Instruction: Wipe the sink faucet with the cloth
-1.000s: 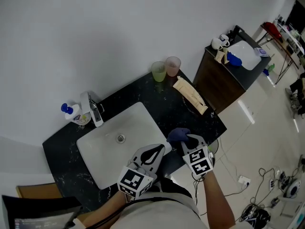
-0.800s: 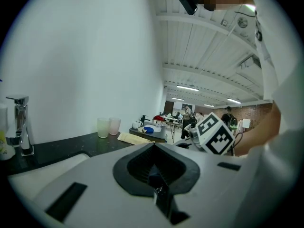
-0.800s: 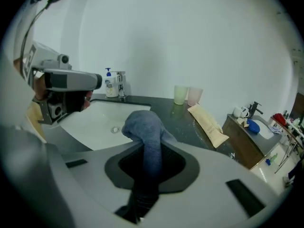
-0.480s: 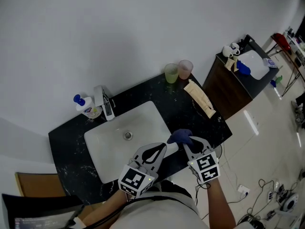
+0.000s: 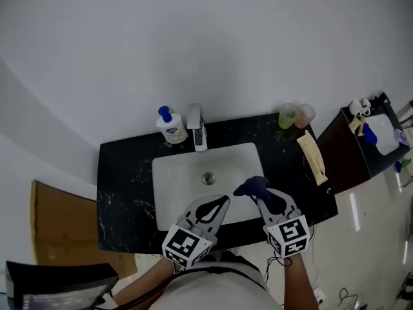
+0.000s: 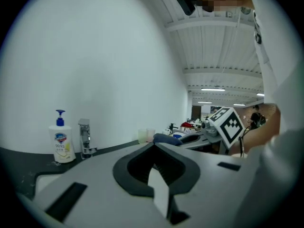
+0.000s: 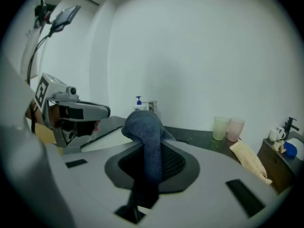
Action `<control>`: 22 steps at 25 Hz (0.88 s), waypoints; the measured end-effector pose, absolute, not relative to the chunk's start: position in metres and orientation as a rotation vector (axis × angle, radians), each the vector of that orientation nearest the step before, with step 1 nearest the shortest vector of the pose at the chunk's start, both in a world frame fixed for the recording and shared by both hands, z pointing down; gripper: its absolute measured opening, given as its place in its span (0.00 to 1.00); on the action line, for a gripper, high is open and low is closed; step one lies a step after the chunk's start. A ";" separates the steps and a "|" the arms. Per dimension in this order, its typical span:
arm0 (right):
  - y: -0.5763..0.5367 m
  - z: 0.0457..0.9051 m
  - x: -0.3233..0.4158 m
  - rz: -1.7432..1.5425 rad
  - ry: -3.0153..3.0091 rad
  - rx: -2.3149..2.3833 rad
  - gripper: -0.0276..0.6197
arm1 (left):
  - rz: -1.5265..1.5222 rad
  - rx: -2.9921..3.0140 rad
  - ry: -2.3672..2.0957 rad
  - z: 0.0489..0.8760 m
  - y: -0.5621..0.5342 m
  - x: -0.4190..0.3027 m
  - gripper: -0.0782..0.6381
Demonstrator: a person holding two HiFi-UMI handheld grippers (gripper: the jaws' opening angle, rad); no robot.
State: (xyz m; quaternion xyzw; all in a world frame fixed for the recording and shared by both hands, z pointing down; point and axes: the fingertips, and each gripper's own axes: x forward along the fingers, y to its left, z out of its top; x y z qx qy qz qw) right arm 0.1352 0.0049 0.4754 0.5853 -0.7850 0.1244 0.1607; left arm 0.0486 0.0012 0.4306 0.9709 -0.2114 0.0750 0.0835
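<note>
The chrome faucet stands behind the white sink in the head view; it also shows small as the faucet and the faucet in the gripper views. A dark blue cloth hangs over the sink's front right part, and my right gripper is shut on it. In the right gripper view the cloth bulges out beyond the right gripper. My left gripper hovers over the sink's front edge, shut, with nothing in it; the left gripper points toward the faucet.
A soap bottle stands left of the faucet on the black counter. Two cups and a beige folded item lie at the counter's right. A dark cabinet stands further right, a brown board to the left.
Both grippers have moved forward from the counter's front corner to above the sink's front part. The cloth has stayed in the right gripper. The head view now faces the sink squarely.
</note>
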 end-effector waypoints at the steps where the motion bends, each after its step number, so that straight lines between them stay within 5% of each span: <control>1: -0.002 0.469 0.125 0.335 -2.282 1.652 0.14 | 0.212 2.882 -0.681 0.429 -0.004 0.038 0.11; 8: -0.047 0.431 0.069 0.201 -2.470 1.519 0.14 | 0.140 2.801 -0.969 0.413 -0.038 -0.026 0.11; 22: -0.098 0.422 0.047 0.117 -2.503 1.410 0.14 | 0.148 2.769 -1.030 0.417 -0.056 -0.044 0.11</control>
